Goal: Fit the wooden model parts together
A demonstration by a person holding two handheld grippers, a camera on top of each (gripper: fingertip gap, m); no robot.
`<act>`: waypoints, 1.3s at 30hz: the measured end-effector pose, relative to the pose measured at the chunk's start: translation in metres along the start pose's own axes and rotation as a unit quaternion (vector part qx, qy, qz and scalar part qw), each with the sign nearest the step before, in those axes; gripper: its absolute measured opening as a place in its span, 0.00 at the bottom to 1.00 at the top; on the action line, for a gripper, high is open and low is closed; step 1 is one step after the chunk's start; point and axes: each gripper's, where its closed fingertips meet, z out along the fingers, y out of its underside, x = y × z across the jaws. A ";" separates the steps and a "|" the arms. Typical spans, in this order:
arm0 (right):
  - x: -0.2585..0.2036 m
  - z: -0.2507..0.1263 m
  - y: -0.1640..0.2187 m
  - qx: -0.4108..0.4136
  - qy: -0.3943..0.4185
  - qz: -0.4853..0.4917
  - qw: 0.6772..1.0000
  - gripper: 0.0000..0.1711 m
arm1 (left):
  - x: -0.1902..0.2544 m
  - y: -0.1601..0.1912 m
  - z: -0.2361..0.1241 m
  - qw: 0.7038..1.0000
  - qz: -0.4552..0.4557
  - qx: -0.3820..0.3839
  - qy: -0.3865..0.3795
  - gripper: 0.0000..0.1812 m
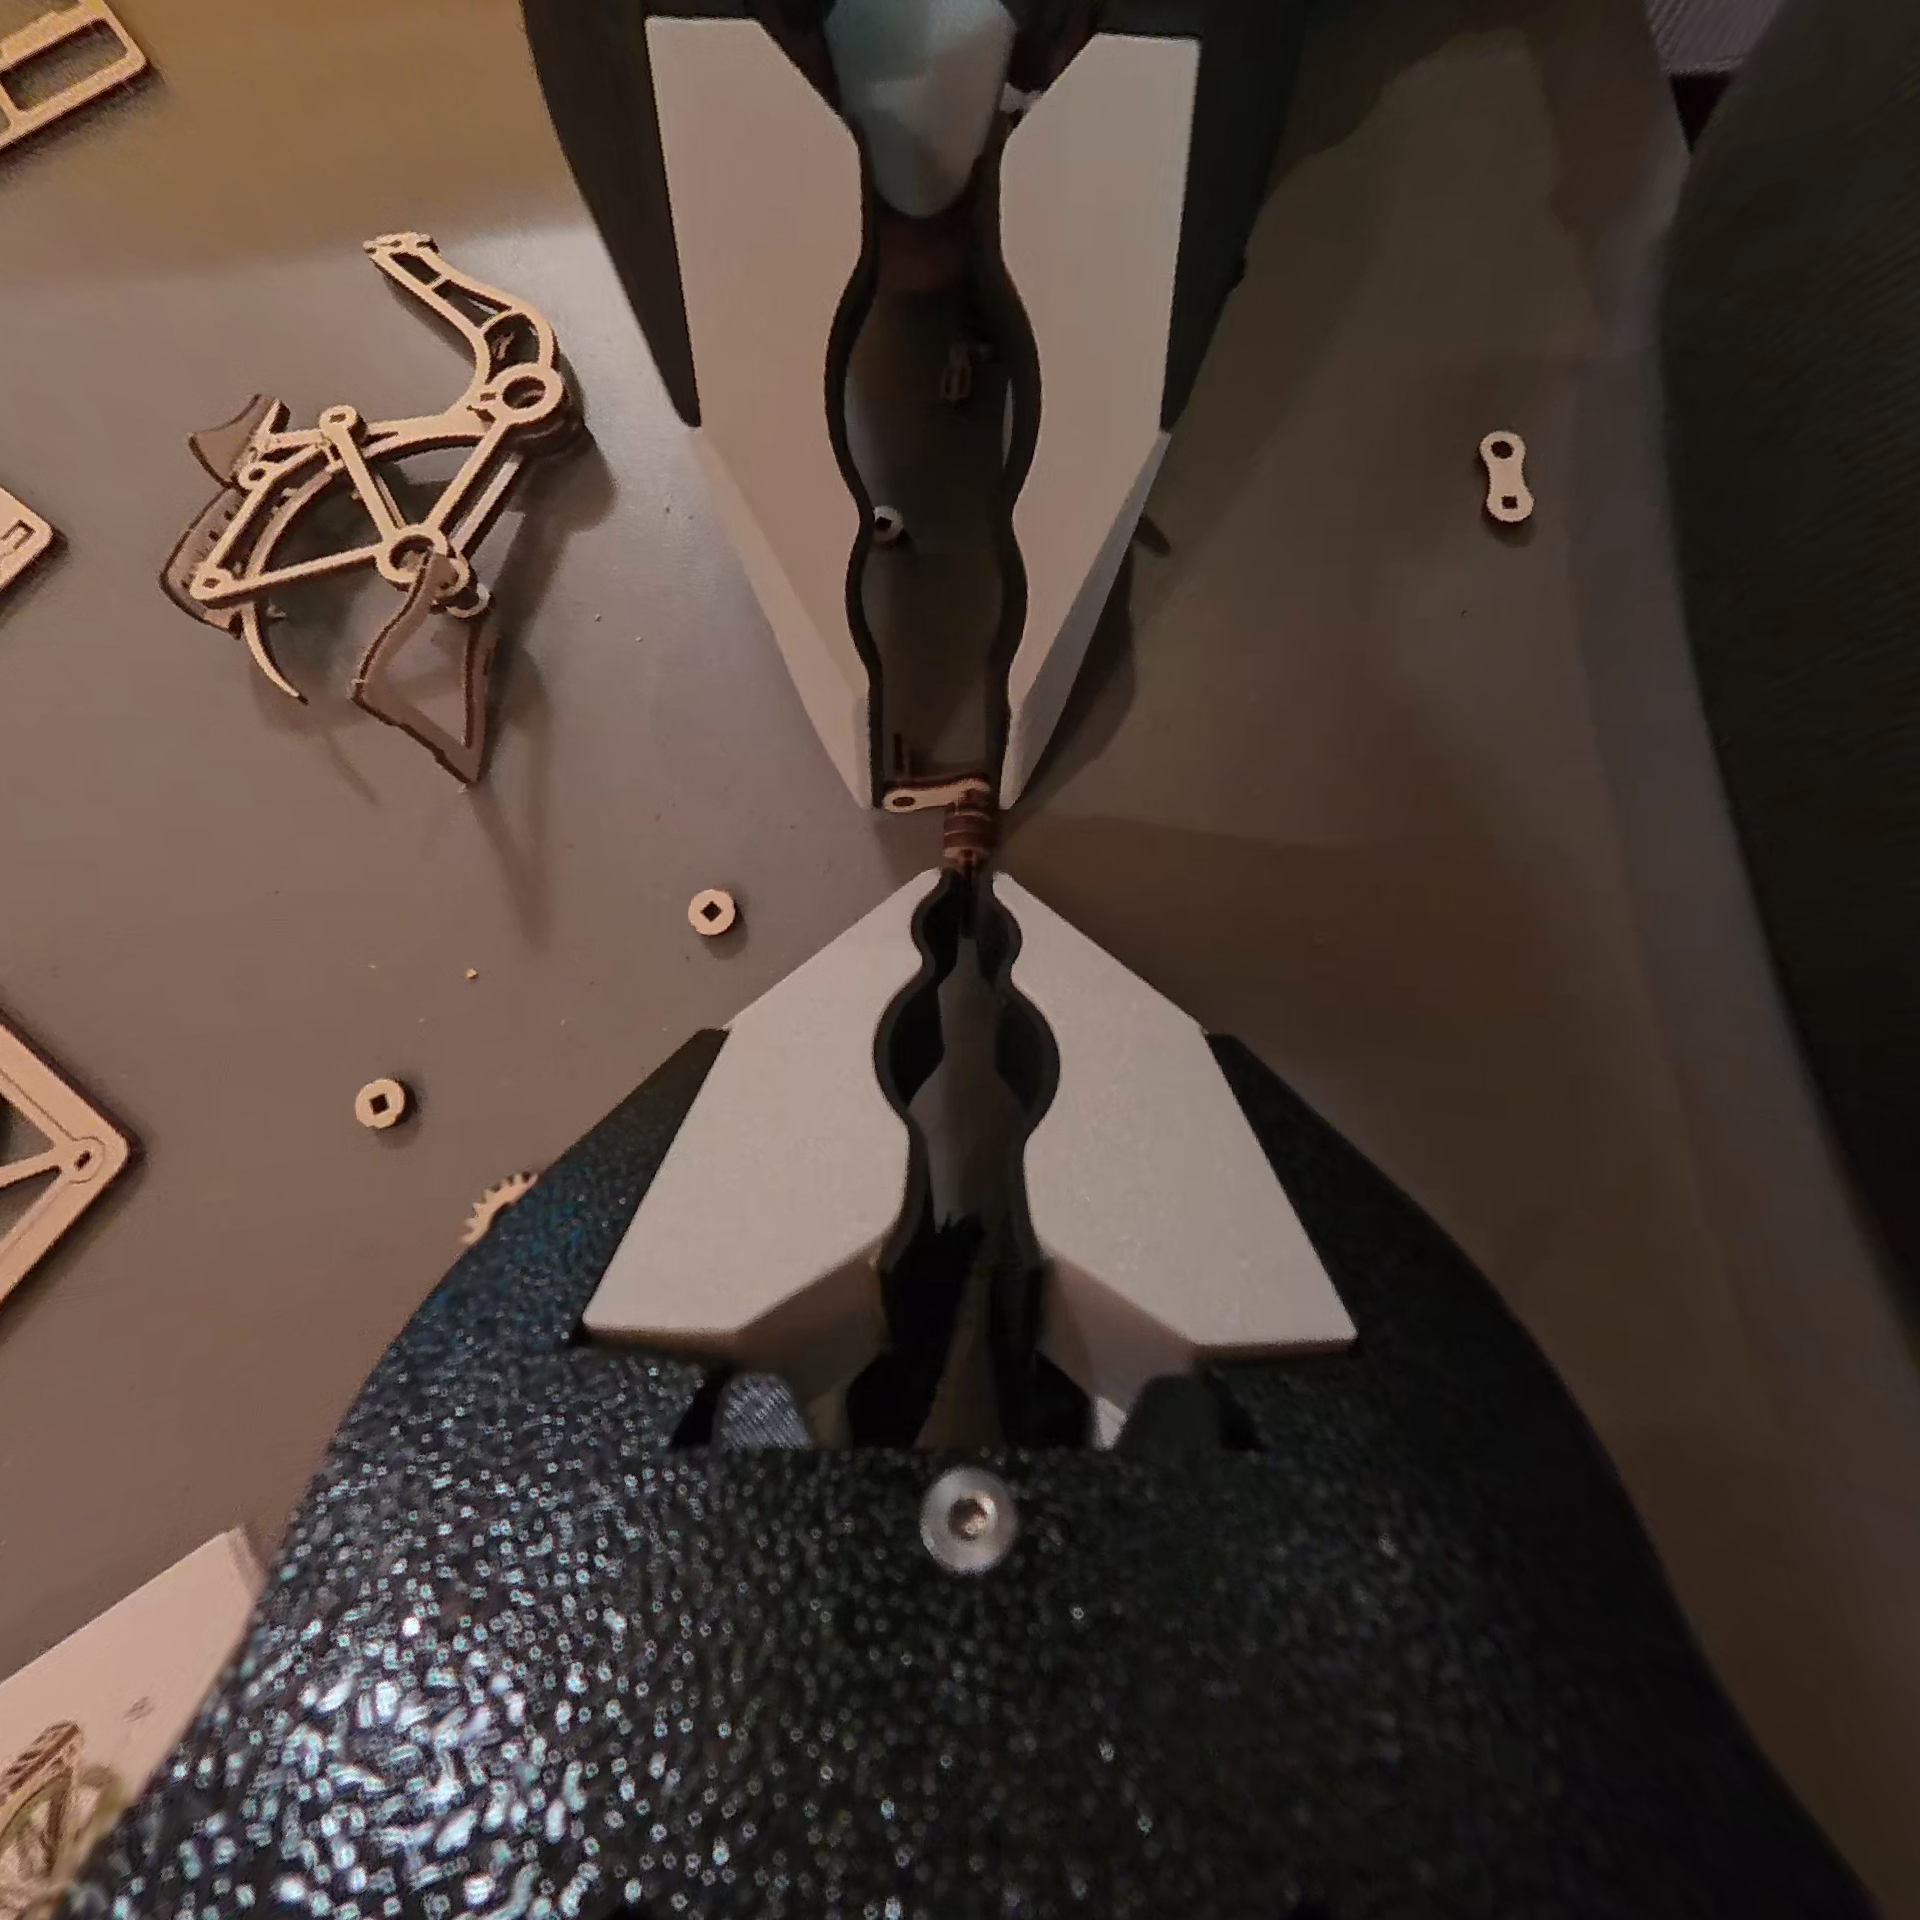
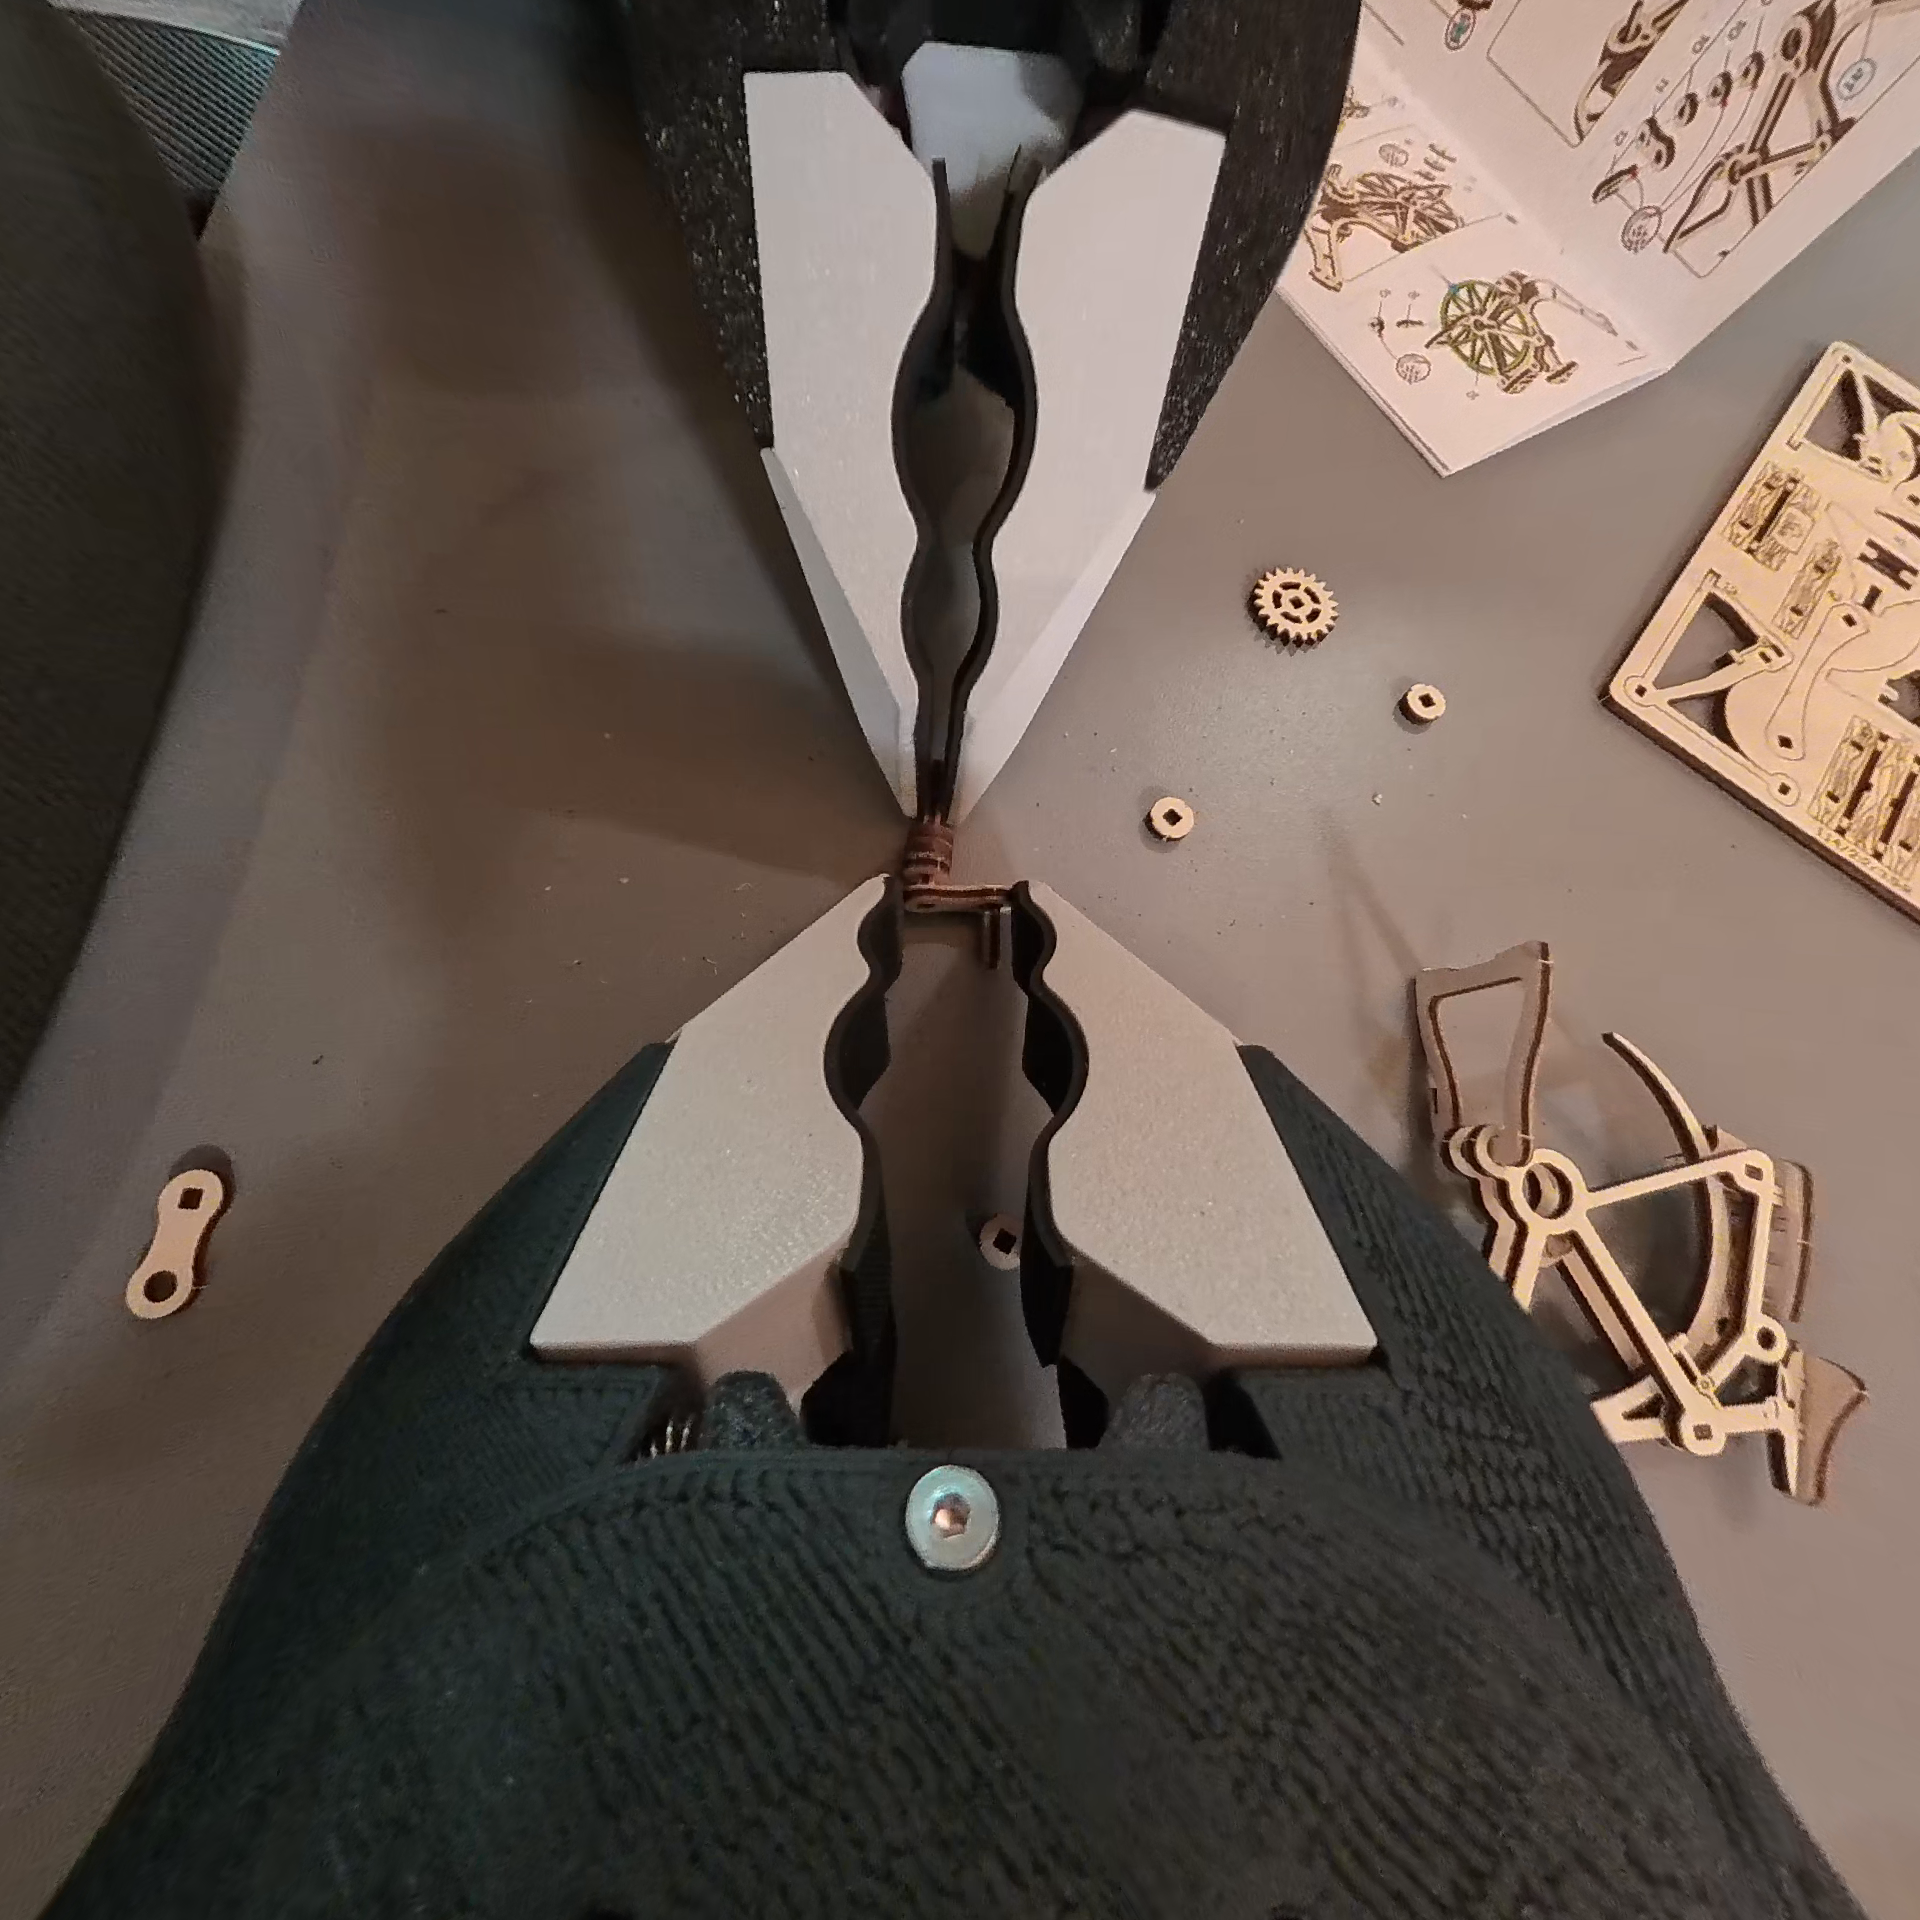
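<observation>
Both grippers meet tip to tip above the grey table [image 1: 260,883]. My left gripper [image 1: 961,881] is shut on a short wooden axle [image 1: 962,840] with thin rings stacked on it. In the right wrist view the left gripper [image 2: 940,798] comes in from the top with the axle [image 2: 928,864]. My right gripper [image 2: 951,902] is shut on a small flat wooden link [image 2: 951,898], held lengthwise between its jaws. The link's end sits against the axle. In the left wrist view the right gripper [image 1: 940,795] holds the link [image 1: 925,796].
A part-built wooden mechanism [image 1: 384,520] [image 2: 1621,1247] lies nearby. Loose washers [image 1: 715,912] [image 2: 1169,816], a gear [image 2: 1294,603] and a spare link [image 1: 1507,488] [image 2: 177,1236] lie around. An instruction booklet [image 2: 1558,208] and a wooden parts sheet [image 2: 1787,644] lie to the side. Dark fabric [image 1: 1818,727] borders the table. The tips of both grippers are at nearly the same place.
</observation>
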 end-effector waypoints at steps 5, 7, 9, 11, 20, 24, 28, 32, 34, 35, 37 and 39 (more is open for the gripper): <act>0.001 0.000 0.000 -0.002 0.005 0.012 1.000 0.11 | 0.000 0.000 0.000 1.000 -0.022 -0.020 -0.009 0.00; 0.001 0.000 0.000 -0.003 0.007 0.012 1.000 0.11 | 0.000 0.001 0.000 0.998 -0.005 -0.052 -0.030 0.00; 0.001 0.000 0.000 -0.006 0.006 0.018 1.000 0.11 | 0.000 0.001 0.000 0.997 -0.006 -0.066 -0.029 0.00; 0.001 0.000 0.000 -0.011 0.006 0.022 1.000 0.11 | 0.000 0.001 0.000 0.998 -0.014 -0.064 -0.013 0.00; 0.002 0.001 -0.001 -0.012 0.005 0.035 0.999 0.10 | 0.000 0.001 0.001 0.997 -0.024 -0.077 -0.007 0.00; 0.002 0.002 -0.002 -0.019 0.007 0.037 0.999 0.10 | 0.000 0.001 0.001 0.996 -0.025 -0.087 -0.013 0.00; 0.002 0.002 -0.001 -0.022 0.012 0.046 0.999 0.11 | 0.000 0.001 0.001 0.995 -0.032 -0.094 -0.023 0.00; 0.001 0.000 0.000 -0.016 0.005 0.036 0.999 0.11 | 0.000 0.001 0.001 0.996 -0.042 -0.082 -0.013 0.00; 0.000 -0.002 0.002 -0.018 -0.001 0.023 1.000 0.12 | 0.001 0.000 0.002 0.996 -0.040 -0.078 -0.011 0.00; -0.001 -0.003 0.002 -0.018 -0.005 0.019 1.000 0.13 | 0.001 0.000 0.002 0.996 -0.038 -0.078 -0.012 0.00; -0.002 -0.006 0.003 -0.011 -0.010 0.009 1.000 0.16 | 0.001 0.000 0.002 0.996 -0.037 -0.076 -0.010 0.00; -0.002 -0.011 0.002 0.000 -0.015 0.002 1.000 0.17 | 0.001 0.000 0.002 0.997 -0.040 -0.073 -0.007 0.00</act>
